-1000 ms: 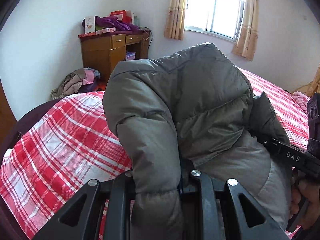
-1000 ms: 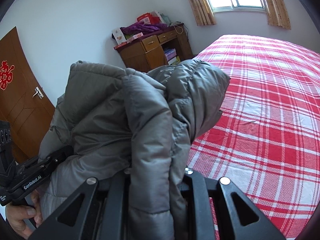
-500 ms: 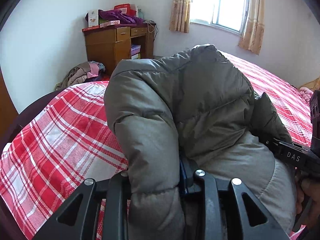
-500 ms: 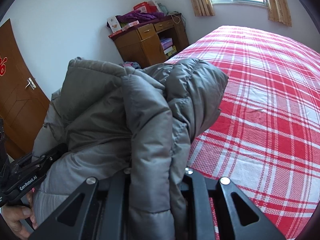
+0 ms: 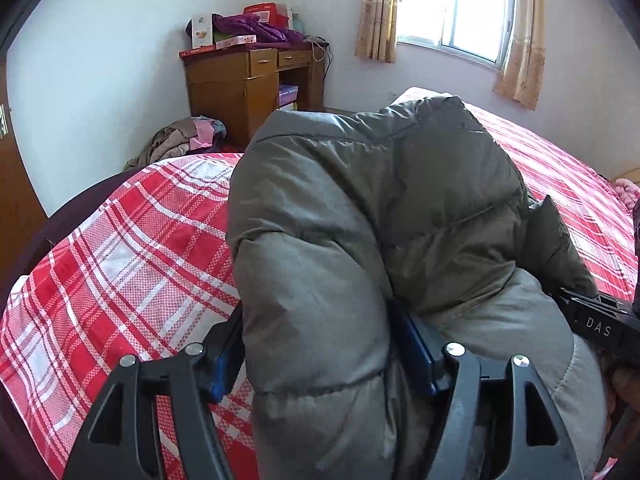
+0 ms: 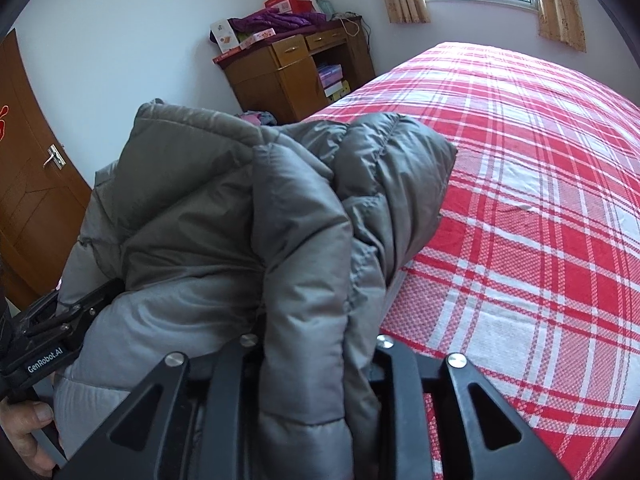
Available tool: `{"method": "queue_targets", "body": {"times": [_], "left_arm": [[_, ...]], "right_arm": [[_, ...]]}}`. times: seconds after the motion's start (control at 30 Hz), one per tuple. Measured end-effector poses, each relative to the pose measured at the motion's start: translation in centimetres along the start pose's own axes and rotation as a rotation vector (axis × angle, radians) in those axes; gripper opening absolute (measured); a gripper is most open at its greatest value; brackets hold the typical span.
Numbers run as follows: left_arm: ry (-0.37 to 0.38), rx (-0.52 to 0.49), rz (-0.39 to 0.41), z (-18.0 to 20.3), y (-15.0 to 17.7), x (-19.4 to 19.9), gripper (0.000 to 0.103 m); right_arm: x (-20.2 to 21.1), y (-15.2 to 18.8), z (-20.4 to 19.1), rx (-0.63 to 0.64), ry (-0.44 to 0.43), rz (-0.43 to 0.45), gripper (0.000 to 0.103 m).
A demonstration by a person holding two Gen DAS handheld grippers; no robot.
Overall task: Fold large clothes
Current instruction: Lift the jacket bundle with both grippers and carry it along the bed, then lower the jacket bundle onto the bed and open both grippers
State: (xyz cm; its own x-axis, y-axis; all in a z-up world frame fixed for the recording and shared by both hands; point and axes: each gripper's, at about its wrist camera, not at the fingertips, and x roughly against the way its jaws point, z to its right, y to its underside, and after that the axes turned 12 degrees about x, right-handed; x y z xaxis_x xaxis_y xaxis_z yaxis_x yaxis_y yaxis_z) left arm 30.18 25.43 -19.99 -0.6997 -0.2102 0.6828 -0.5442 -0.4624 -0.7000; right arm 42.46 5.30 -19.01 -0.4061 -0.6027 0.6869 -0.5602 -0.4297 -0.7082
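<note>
A grey puffer jacket (image 5: 380,208) is bunched up and held over the red plaid bed (image 5: 132,248). My left gripper (image 5: 320,356) has its jaws spread wide around a thick fold of the jacket, blue pads (image 5: 416,344) showing at the sides. My right gripper (image 6: 312,344) is shut on another fold of the jacket (image 6: 248,216). The right gripper shows at the right edge of the left wrist view (image 5: 596,320). The left gripper shows at the lower left of the right wrist view (image 6: 48,340). The fingertips are hidden in the fabric.
A wooden desk (image 5: 248,84) with boxes and purple clothes stands against the far wall. A pile of clothes (image 5: 180,140) lies on the floor beside it. A wooden door (image 6: 28,184) is at the left. The bed (image 6: 540,200) stretches toward a curtained window (image 5: 452,8).
My left gripper's jaws have spread apart around the jacket fold; they were tight on it before. Both grippers and the jacket have moved lower and nearer the bed.
</note>
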Motion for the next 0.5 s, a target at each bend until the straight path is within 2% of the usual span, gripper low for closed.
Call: {"method": "queue_targets", "body": {"times": [0.3, 0.5], "left_arm": [[-0.023, 0.033, 0.001, -0.5, 0.3, -1.0, 0.086], [-0.039, 0.047, 0.004, -0.6, 0.4, -1.4, 0.092]], "right_arm": [[-0.6, 0.5, -0.1, -0.004, 0.033, -0.008, 0.038], [-0.7, 0.7, -0.2, -0.004, 0.054, -0.009, 0.042]]}}
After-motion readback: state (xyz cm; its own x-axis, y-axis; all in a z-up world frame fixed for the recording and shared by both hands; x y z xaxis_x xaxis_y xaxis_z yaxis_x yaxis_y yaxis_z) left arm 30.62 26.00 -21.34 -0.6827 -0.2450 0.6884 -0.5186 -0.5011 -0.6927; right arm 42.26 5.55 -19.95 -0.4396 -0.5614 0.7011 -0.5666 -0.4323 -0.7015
